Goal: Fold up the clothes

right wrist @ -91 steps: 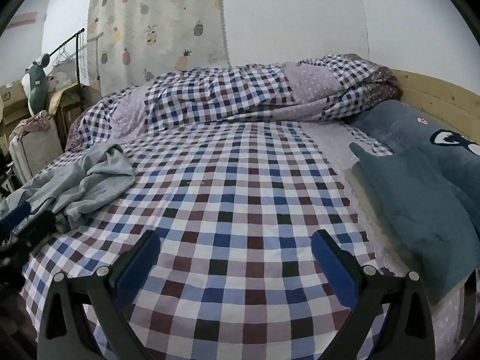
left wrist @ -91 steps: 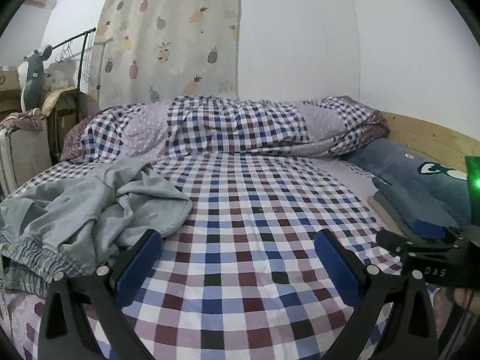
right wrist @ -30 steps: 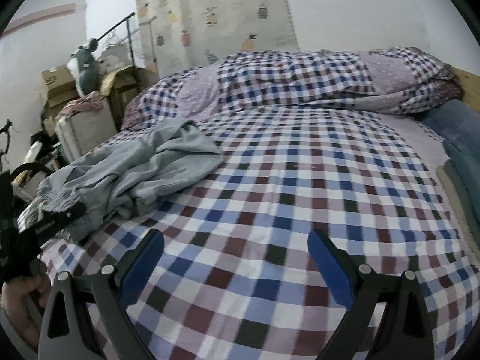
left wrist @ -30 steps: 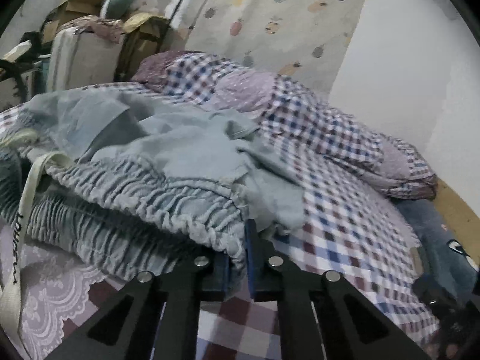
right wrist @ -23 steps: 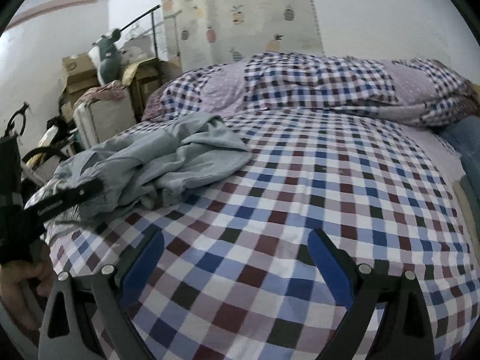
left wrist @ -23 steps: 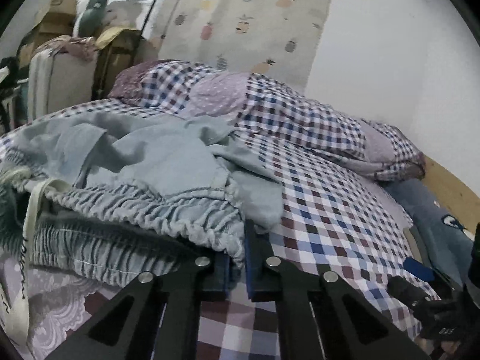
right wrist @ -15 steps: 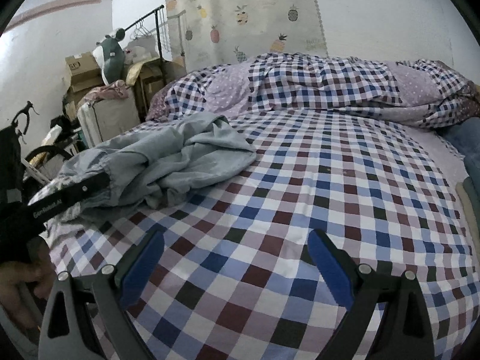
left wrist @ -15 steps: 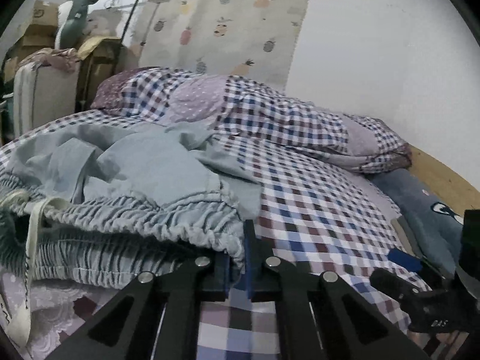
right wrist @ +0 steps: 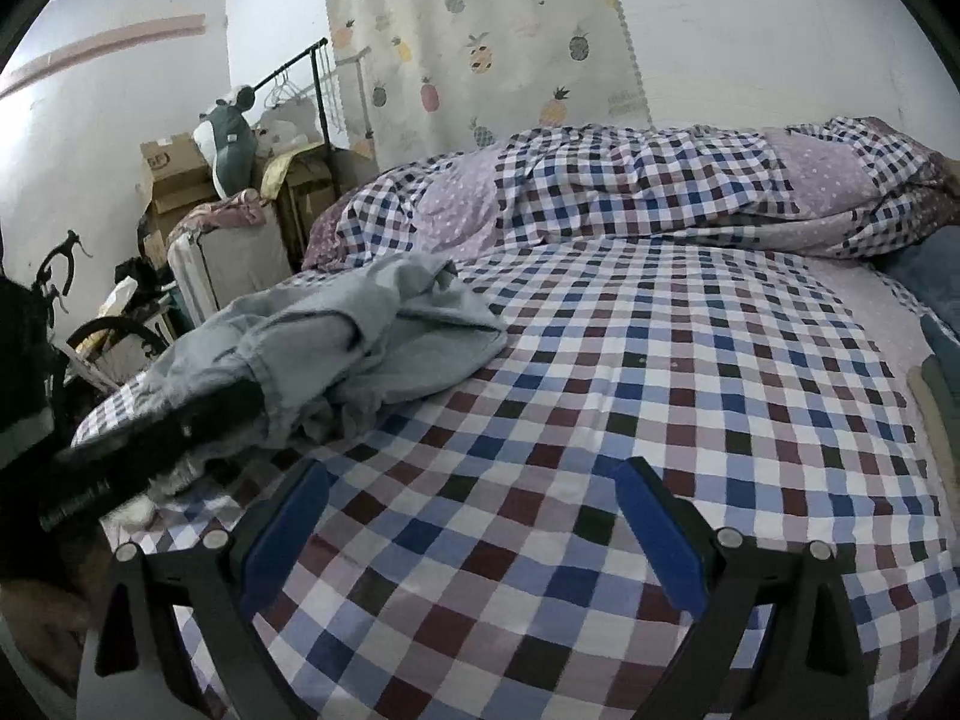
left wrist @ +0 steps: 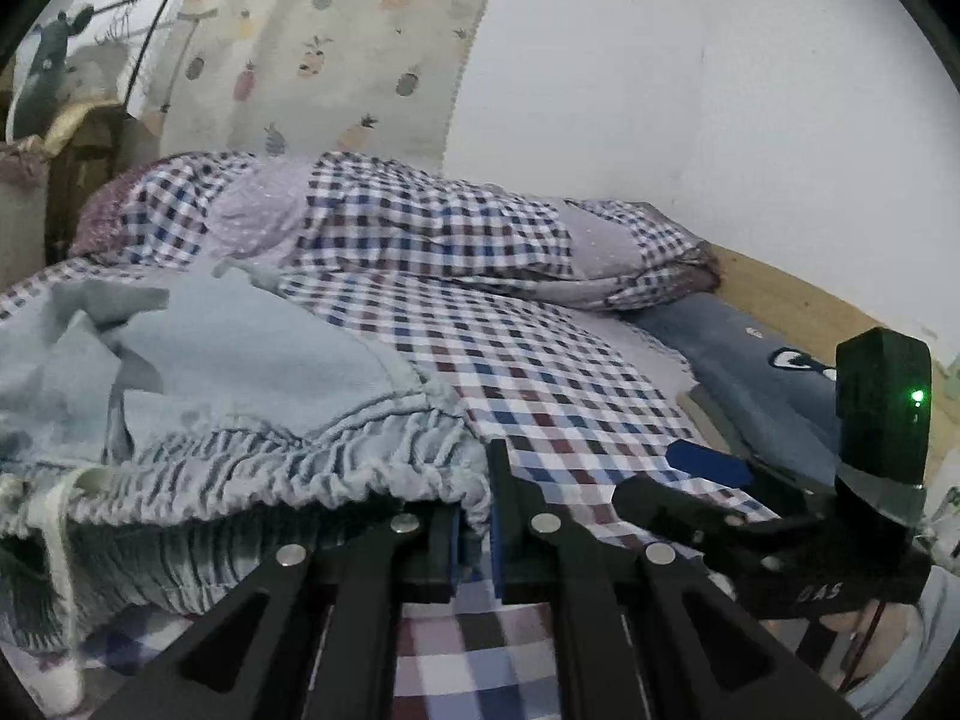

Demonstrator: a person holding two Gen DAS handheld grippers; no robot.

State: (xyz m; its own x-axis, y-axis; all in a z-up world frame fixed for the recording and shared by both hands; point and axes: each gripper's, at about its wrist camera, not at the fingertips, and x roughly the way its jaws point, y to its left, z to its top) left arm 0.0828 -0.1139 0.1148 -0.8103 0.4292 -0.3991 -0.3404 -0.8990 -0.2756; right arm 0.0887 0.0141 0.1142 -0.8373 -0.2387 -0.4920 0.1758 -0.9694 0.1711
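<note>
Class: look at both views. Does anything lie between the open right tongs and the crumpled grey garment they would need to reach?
Nothing visible does. Only bare checked sheet separates the right tongs from the grey garment, whose waistband the left tongs pinch.

The left wrist camera is sitting low against the crumpled grey elastic-waisted garment point(left wrist: 240, 384), facing the wall; the right wrist camera is looking from higher, sharing the checked bedsheet point(right wrist: 690, 372).

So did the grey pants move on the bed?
Yes. In the right wrist view the grey pants have slid right, farther onto the checked sheet, nearer the rolled quilt, pulled by the left tool.
</note>
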